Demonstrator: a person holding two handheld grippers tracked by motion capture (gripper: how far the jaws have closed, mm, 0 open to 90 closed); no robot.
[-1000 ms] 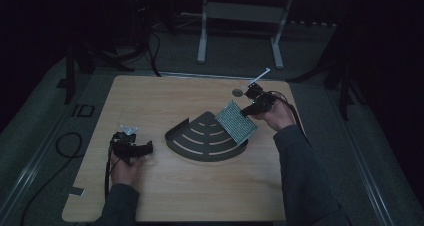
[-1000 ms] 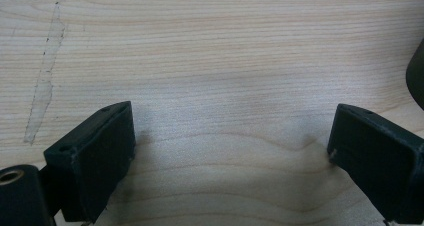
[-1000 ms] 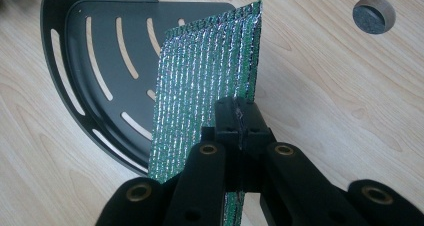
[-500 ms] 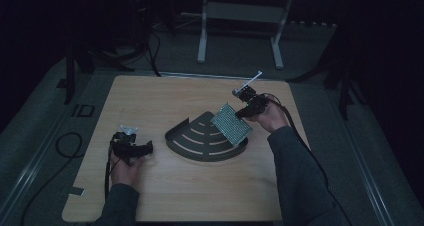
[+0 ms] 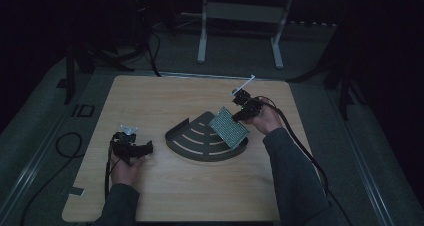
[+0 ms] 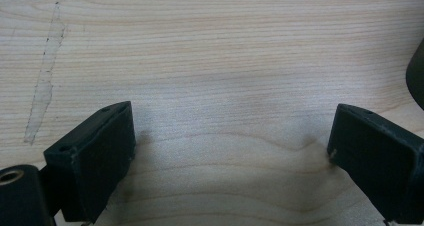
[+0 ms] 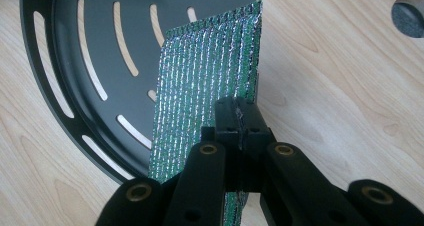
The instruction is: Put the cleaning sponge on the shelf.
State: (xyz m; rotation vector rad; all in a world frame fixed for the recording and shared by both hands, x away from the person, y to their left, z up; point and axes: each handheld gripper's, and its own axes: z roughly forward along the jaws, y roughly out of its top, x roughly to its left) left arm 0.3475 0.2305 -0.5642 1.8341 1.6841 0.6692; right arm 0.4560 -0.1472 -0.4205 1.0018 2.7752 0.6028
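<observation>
Right gripper [image 7: 239, 117]: jaws are closed on the near edge of the green sponge [image 7: 205, 86]; nothing else is held.
Green sponge [image 5: 228, 127]: it is held tilted, above the right edge of the black tray [image 5: 200, 143], partly over bare table [image 5: 165, 101].
Black tray [image 7: 65, 61]: a slotted quarter-round, its raised curved rim is turned toward the person.
Left gripper [image 5: 137, 149]: jaws are spread wide, nothing between them, low over bare wood [image 6: 210, 61].
Open room: wide bare wood is left in front, behind and at the left of the tray.
Table hole [image 7: 409, 7]: it is seen near the far right edge.
</observation>
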